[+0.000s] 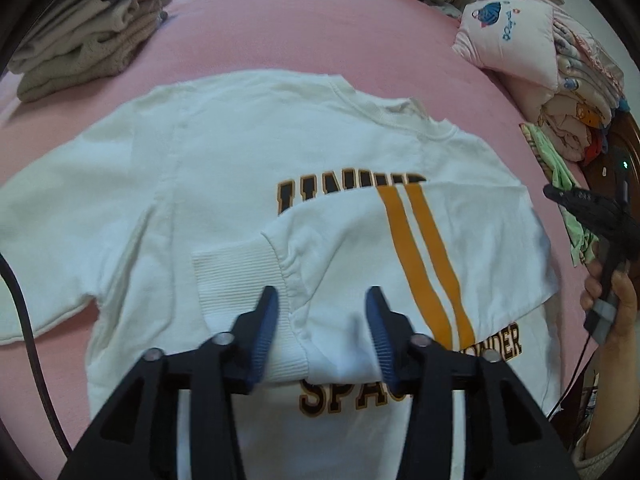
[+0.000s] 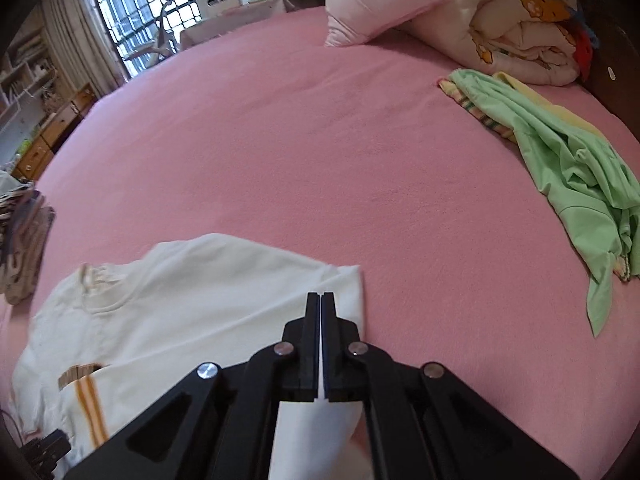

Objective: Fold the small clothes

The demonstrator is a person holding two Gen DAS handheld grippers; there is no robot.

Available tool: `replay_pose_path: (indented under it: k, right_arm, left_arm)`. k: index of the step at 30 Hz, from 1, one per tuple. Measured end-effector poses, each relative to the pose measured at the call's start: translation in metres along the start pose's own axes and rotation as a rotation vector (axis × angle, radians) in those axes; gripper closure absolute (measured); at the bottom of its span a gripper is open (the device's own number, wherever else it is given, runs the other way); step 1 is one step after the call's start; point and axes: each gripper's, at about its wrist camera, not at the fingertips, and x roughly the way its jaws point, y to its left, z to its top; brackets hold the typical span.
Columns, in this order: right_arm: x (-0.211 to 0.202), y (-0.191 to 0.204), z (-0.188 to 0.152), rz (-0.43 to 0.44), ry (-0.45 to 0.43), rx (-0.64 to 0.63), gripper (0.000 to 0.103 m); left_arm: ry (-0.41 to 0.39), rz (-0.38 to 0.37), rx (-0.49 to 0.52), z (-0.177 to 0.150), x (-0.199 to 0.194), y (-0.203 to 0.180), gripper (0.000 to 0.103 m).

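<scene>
We had the white sweatshirt [image 1: 224, 168] lying flat on the pink bed [image 1: 300, 28], collar toward the far side and long axis running near to far, one striped sleeve [image 1: 400, 248] laid across the chest to narrow it. Our left gripper [image 1: 322, 312] stood spread above the ribbed cuff [image 1: 240, 272], seemingly having let it go. Our right gripper [image 2: 321, 316] was pressed together over the shirt's right edge, and we could not tell whether cloth was caught in it.

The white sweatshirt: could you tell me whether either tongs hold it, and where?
Neither: left tongs stand open over the folded sleeve cuff of the white sweatshirt; right tongs are shut, empty.

The folded sleeve [image 1: 360, 240] hides part of the sweatshirt [image 1: 200, 152] lettering at frame centre; the lower words are cut short.
</scene>
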Motion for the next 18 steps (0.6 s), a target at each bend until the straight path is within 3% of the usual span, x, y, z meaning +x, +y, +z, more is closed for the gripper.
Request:
replay_pose_path:
  k: [4, 8, 18]
  right_arm:
    - [-0.034, 0.022, -0.017, 0.045, -0.017, -0.021, 0.103]
    - [-0.063, 0.039, -0.046, 0.073, -0.016, -0.038, 0.103]
    - [-0.129, 0.071, -0.112, 0.137, -0.023, -0.048, 0.1]
  left_arm:
    - [-0.056, 0.0, 0.003, 0.001, -0.033, -0.002, 0.047]
    - [-0.102, 0.032, 0.003, -0.004, -0.065, -0.002, 0.035]
    - [-0.163, 0.068, 0.025, -0.036, -0.13, 0.008, 0.032]
